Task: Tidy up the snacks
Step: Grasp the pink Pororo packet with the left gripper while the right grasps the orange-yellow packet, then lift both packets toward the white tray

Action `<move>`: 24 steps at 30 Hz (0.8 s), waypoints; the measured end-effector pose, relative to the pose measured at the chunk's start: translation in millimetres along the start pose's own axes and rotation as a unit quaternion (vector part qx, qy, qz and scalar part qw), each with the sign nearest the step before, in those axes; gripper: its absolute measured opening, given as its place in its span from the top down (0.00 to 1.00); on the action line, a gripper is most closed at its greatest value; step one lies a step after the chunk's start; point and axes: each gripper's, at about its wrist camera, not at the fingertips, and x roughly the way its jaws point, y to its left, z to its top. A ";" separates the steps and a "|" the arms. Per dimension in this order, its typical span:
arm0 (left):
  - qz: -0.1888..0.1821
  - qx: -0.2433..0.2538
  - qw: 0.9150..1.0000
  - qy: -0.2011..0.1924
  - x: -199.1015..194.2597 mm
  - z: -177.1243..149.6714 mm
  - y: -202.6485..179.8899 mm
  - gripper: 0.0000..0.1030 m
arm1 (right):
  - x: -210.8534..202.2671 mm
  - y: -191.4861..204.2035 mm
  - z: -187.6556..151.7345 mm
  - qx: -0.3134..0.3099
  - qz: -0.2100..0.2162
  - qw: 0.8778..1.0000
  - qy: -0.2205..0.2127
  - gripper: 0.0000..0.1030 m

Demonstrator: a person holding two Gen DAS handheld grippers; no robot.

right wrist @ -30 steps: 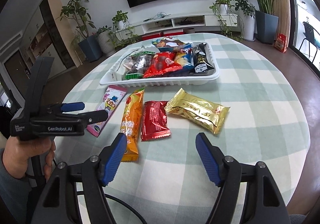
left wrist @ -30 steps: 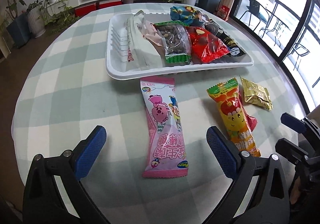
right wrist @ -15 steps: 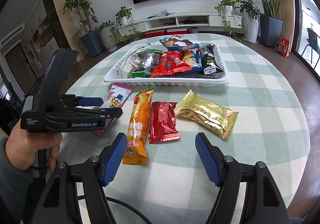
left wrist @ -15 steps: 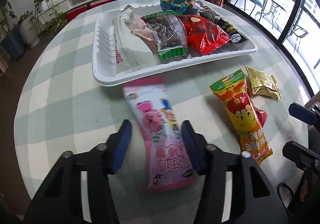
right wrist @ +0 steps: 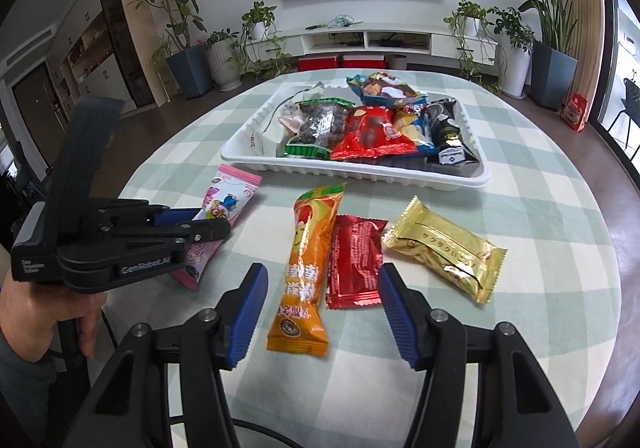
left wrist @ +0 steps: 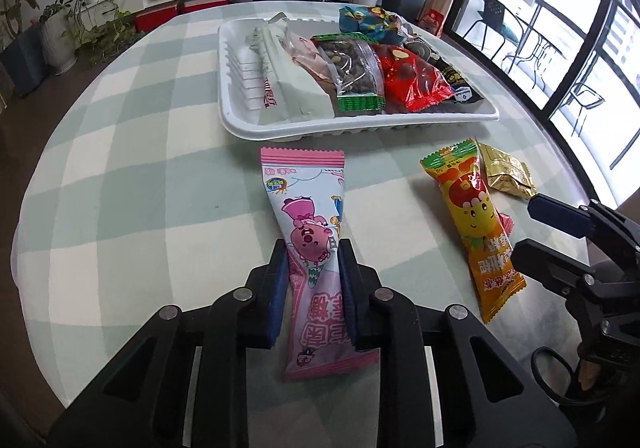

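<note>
Left tool [left wrist: 312, 280]: you have just closed it; it clamps the pink packet [left wrist: 310, 232] on the counter [left wrist: 132, 188]
Right tool [right wrist: 320, 312]: jaws apart and just narrowing, orange packet [right wrist: 308, 268] and red packet [right wrist: 354, 262] between them, unpressed
Tray [left wrist: 240, 124]: beyond your left tool

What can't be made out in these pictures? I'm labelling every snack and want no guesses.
- Red foil packet, left wrist view: mostly hidden behind the tall orange snack packet.
- Lower layer in the white plastic tray, both views: covered by overlapping bags.
- Pink cartoon candy packet, right wrist view: middle hidden by the left tool.
</note>
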 end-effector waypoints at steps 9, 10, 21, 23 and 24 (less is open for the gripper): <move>-0.016 -0.009 1.000 -0.013 -7.7 -8.4 2.8 0.79 | 32.2 8.7 13.4 -0.008 -0.012 0.999 0.039 0.56; -0.017 -0.011 1.000 -0.014 -8.5 -9.4 4.1 0.79 | 34.7 8.9 12.3 -0.007 -0.014 0.999 0.043 0.57; -0.027 -0.011 0.999 -0.012 -7.0 -9.2 1.4 0.79 | 49.3 20.6 3.3 -0.033 -0.010 0.997 0.071 0.72; -0.028 -0.011 0.999 -0.011 -5.9 -9.3 1.0 0.79 | 50.3 20.3 4.0 -0.037 -0.015 0.997 0.071 0.78; -0.028 -0.011 0.999 -0.011 -5.7 -9.3 0.8 0.79 | 50.0 19.2 4.5 -0.037 -0.015 0.997 0.072 0.79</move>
